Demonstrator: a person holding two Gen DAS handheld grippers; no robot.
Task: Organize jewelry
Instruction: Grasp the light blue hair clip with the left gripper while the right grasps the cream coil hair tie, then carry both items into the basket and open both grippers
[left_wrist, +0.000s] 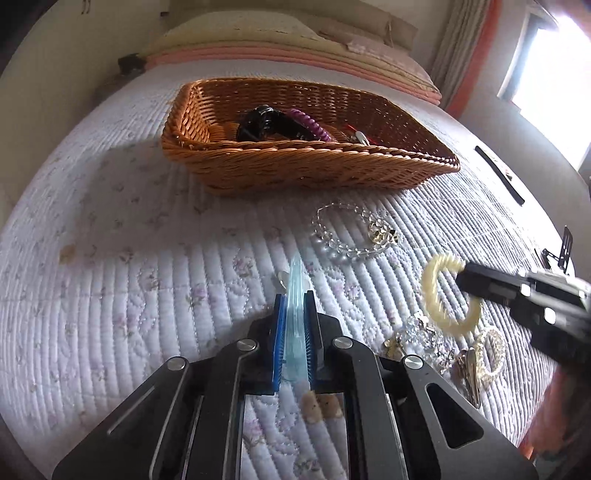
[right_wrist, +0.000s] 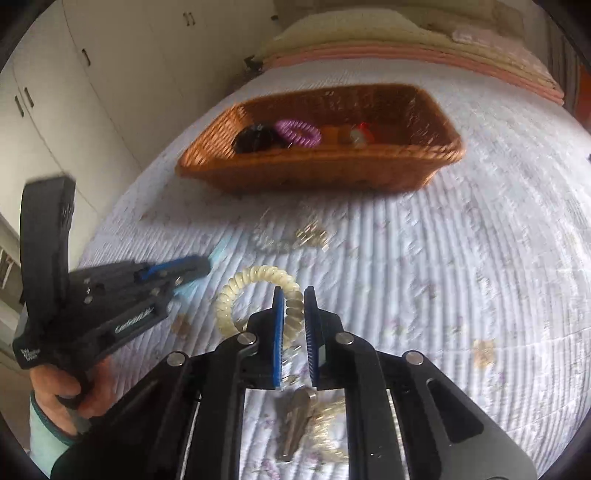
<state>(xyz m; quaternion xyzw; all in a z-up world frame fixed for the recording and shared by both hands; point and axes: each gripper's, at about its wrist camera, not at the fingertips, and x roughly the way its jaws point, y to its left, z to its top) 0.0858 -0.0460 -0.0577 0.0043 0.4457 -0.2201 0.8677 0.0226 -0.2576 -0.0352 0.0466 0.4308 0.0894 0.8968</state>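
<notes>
My left gripper (left_wrist: 295, 299) is shut on a pale blue translucent hair clip (left_wrist: 296, 295) and holds it above the quilt. My right gripper (right_wrist: 294, 295) is shut on a cream spiral hair tie (right_wrist: 258, 280), which also shows in the left wrist view (left_wrist: 439, 295). A wicker basket (left_wrist: 295, 166) sits farther up the bed; it holds a black clip (left_wrist: 258, 122), a purple spiral tie (left_wrist: 310, 120) and a red-and-silver piece (left_wrist: 362, 137). The basket also shows in the right wrist view (right_wrist: 321, 170). A clear bead bracelet (left_wrist: 351, 232) lies in front of the basket.
Crystal and gold pieces (left_wrist: 424, 339) and a pearl-trimmed clip (left_wrist: 487, 350) lie on the quilt at right. A gold clip (right_wrist: 295, 421) lies under my right gripper. A black strip (left_wrist: 498, 173) lies at the bed's right. Folded blankets (left_wrist: 295, 48) are stacked at the headboard.
</notes>
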